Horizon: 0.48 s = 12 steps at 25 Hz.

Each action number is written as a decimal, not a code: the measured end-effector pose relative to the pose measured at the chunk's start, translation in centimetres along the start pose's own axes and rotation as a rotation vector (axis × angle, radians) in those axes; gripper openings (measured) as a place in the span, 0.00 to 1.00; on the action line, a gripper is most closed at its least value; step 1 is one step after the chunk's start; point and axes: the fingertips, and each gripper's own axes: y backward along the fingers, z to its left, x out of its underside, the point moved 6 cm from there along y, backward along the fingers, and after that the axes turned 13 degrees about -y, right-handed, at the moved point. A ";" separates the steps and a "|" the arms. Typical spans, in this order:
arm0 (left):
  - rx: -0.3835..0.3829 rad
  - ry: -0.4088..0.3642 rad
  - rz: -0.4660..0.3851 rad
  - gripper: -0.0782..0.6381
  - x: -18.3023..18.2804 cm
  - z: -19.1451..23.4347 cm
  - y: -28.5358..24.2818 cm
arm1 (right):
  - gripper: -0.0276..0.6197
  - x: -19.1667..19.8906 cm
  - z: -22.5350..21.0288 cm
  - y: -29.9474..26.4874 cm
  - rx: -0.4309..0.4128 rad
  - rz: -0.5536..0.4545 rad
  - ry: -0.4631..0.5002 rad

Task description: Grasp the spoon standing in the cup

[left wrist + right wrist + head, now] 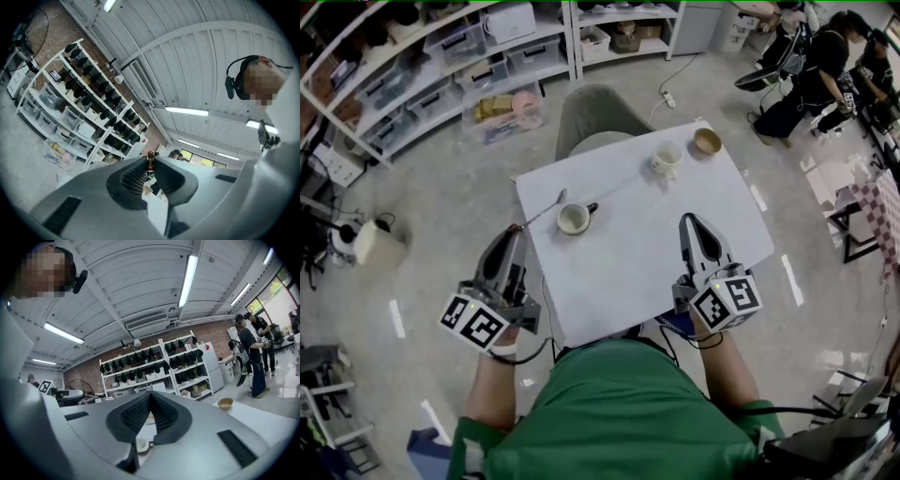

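Observation:
A white cup [573, 218] with a dark handle stands left of centre on the white table [619, 272]. A metal spoon [546, 208] slants just left of the cup, its bowl up beside the rim; I cannot tell whether it touches the cup. My left gripper [517, 231] is shut on the spoon's handle end at the table's left edge. The brown handle tip [150, 162] pokes out between the closed left gripper [150, 159] pads. My right gripper [690, 221] hovers over the table's right half, shut and empty. The right gripper [150, 395] looks past its pads to the cup [141, 444].
A second white mug [665, 159] and a tan bowl [707, 141] sit at the table's far side. A grey chair [595, 117] stands behind the table. Shelving with boxes [459, 66] lines the far left, and people [811, 66] stand at the upper right.

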 end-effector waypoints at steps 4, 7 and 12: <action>-0.001 0.001 0.003 0.19 0.1 0.2 0.1 | 0.08 0.1 0.3 -0.1 -0.005 0.003 0.009; -0.001 0.003 0.008 0.19 0.3 0.0 0.1 | 0.08 0.3 0.2 0.1 -0.003 0.008 0.005; 0.001 0.000 0.012 0.19 0.5 0.1 0.1 | 0.08 0.3 0.2 0.1 -0.008 0.006 0.010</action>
